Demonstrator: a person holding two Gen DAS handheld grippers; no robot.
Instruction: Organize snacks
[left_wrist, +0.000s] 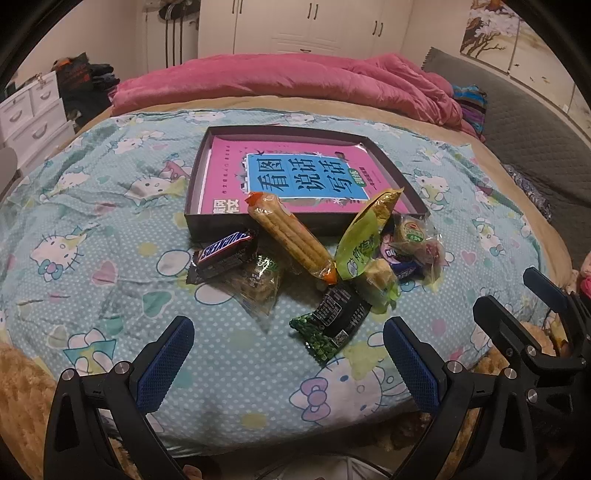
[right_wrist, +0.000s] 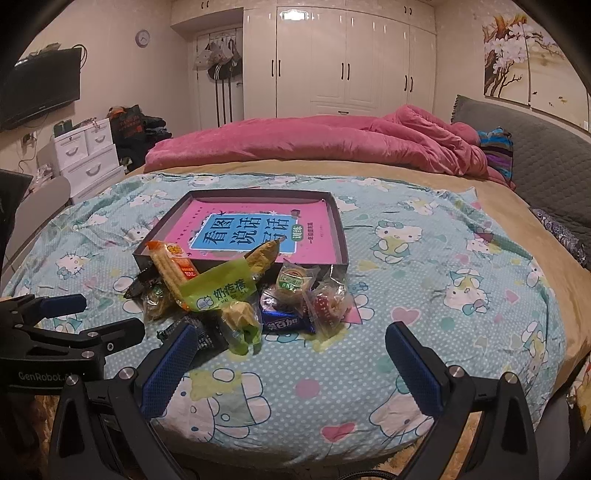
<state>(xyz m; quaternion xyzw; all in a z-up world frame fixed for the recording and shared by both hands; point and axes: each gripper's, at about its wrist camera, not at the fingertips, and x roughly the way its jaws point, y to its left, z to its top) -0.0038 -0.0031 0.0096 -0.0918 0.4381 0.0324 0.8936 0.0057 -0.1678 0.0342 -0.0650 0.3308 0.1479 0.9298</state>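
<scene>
A pile of wrapped snacks lies on the Hello Kitty blanket before a shallow dark box (left_wrist: 199, 173) (right_wrist: 341, 236) that holds a pink book (left_wrist: 295, 177) (right_wrist: 258, 229). A Snickers bar (left_wrist: 225, 251), a long biscuit pack (left_wrist: 291, 236) (right_wrist: 171, 269), a green-yellow bag (left_wrist: 364, 243) (right_wrist: 225, 291), a dark green pack (left_wrist: 332, 325), a blue pack (right_wrist: 284, 323) and clear-wrapped cakes (left_wrist: 413, 236) (right_wrist: 295, 284) make up the pile. My left gripper (left_wrist: 288, 365) is open and empty, just short of the pile. My right gripper (right_wrist: 291, 373) is open and empty, near the pile's right side.
A pink quilt (left_wrist: 295, 81) (right_wrist: 332, 144) lies bunched across the far side of the bed. A grey headboard (right_wrist: 535, 147) stands at the right. White drawers (right_wrist: 88, 155) stand at the left. The right gripper shows in the left wrist view (left_wrist: 532, 317).
</scene>
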